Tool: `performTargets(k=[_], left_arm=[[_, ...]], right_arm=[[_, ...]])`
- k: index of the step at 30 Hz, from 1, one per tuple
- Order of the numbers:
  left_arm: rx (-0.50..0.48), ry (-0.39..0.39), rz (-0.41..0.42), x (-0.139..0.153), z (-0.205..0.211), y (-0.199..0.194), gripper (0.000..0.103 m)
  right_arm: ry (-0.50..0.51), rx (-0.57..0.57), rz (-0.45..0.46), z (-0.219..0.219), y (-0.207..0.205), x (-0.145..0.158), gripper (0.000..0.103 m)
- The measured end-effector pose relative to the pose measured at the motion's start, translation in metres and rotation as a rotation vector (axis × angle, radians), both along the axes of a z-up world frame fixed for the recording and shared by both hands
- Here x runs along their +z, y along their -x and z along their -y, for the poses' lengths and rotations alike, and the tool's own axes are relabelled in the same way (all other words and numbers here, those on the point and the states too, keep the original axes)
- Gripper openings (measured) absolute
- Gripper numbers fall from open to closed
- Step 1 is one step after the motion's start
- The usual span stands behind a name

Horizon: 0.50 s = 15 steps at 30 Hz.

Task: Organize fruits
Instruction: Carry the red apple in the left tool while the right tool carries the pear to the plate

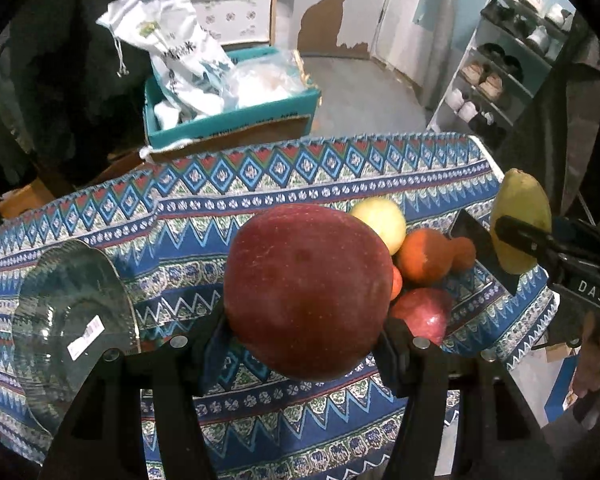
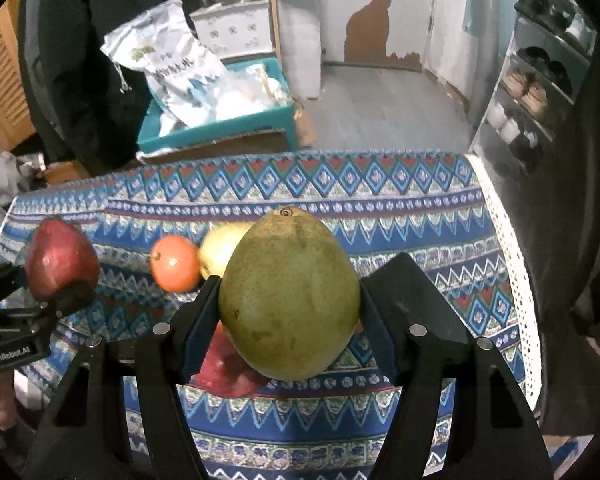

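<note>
The left gripper (image 1: pixel 306 320) clamps a red apple (image 1: pixel 308 292) above the patterned cloth (image 1: pixel 340 184); the right gripper (image 2: pixel 290 300) clamps a green pear (image 2: pixel 290 296) (stem end up). An orange (image 2: pixel 175 263) and perhaps another pear lie below.

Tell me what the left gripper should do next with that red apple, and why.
Probably carry the red apple left and lower it over the glass plate. The left gripper already clamps it clear of the tablecloth, and the plate sits bare beside it.
</note>
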<state>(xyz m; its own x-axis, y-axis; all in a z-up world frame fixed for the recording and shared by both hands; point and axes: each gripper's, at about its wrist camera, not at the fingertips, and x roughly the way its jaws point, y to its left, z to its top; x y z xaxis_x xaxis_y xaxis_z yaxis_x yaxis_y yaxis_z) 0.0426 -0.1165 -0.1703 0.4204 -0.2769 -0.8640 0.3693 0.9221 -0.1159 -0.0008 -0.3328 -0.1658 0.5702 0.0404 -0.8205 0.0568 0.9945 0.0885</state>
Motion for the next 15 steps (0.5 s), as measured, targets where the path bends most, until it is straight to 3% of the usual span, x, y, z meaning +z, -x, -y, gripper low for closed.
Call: performTargets(k=[15], left_arm=[[0.041,0.04,0.069,0.044,-0.027,0.007,0.063]], right_arm=[[-0.037,0.062,0.108,-0.033,0.002,0.05,0.067]])
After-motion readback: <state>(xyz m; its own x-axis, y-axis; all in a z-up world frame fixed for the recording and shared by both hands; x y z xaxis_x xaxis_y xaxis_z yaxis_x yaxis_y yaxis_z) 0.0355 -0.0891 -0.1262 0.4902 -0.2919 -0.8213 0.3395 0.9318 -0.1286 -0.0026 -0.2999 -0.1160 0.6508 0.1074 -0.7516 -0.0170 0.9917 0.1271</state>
